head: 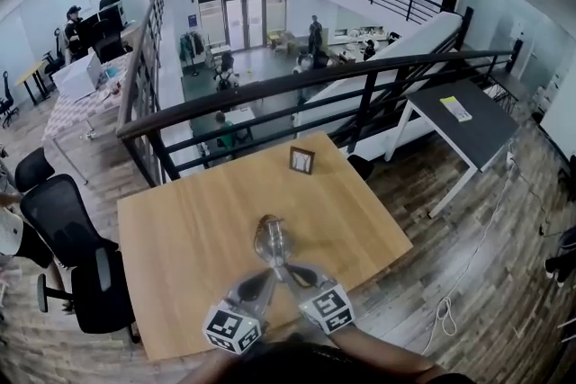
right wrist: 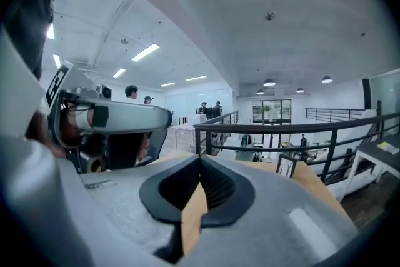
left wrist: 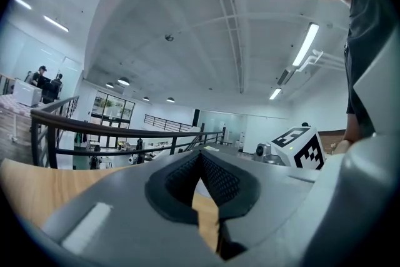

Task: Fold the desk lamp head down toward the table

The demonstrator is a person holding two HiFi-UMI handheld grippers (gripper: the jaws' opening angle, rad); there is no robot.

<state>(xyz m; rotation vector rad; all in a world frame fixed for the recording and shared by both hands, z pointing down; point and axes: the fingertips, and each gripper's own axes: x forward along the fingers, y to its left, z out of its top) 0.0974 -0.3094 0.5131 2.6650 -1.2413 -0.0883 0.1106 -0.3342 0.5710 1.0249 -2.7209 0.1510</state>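
Over the near side of the table, your two grippers point away from you, roughly level, with the tips angled in toward each other. Left gripper: jaws together, nothing in them. Right gripper: clenched too, empty. One lamp sits mid-table just past both tips; can't tell if either touches it. One small frame stands near the far edge. One marker cube per gripper, two total.
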